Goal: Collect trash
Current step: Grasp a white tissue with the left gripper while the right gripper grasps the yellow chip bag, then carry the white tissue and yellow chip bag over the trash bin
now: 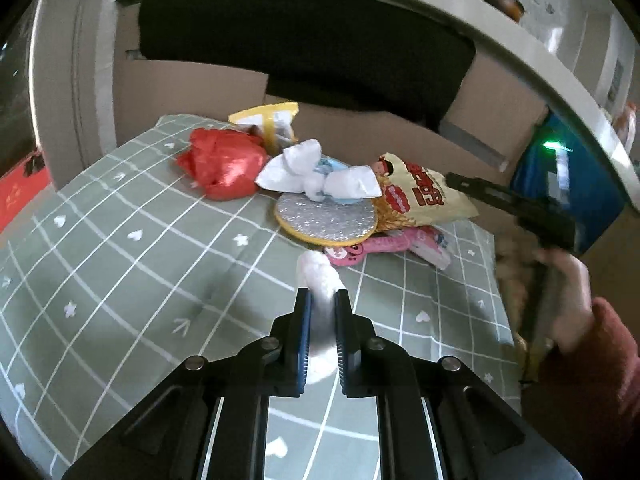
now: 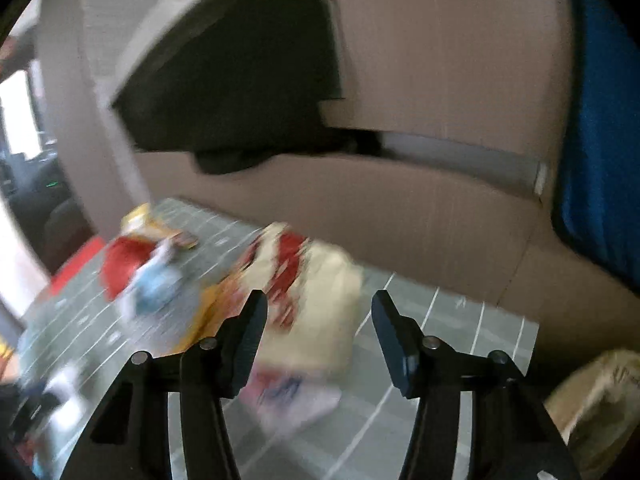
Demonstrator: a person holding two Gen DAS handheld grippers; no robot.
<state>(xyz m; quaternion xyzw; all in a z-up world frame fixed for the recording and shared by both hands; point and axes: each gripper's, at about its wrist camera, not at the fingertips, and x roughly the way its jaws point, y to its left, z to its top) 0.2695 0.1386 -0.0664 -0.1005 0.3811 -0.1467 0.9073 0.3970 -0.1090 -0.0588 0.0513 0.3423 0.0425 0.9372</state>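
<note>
A sage-green cloth (image 1: 120, 248) printed with a white grid, small hearts and stars covers the surface, its weave smooth and matte, with soft folds near the front. On it lies a loose heap of trash: a crumpled red bag (image 1: 224, 164) of glossy, crinkled plastic; behind it a yellow wrapper (image 1: 268, 118) with a white panel, torn open; a twisted white wrapper (image 1: 316, 174) with pale blue print lying across the top; a round disc (image 1: 326, 220) with a glittery silver face and a yellow rim under that; a cream snack bag (image 1: 424, 196) with bold red lettering, puffy and creased; and a flat pink wrapper (image 1: 384, 246) poking out below it. Nearer the camera, a tissue (image 1: 318, 274), a soft white crumpled wad, sits pinched between the blue-ribbed pads of the left tongs (image 1: 320, 300), whose jaws stand nearly closed on it; the wad's upper end bulges past the tips toward the heap. In the left view the right tongs (image 1: 504, 200) show as a black bar held by a hand (image 1: 568, 304) in a dark red sleeve (image 1: 604, 360), at the cloth's right edge. The right view is blurred: the right tongs (image 2: 318, 308) stand apart with nothing between the pads, and the snack bag (image 2: 316, 300) lies just beyond and between the tips, the red bag (image 2: 124, 264) further left. Brown cardboard (image 2: 440, 208) rises behind.
</note>
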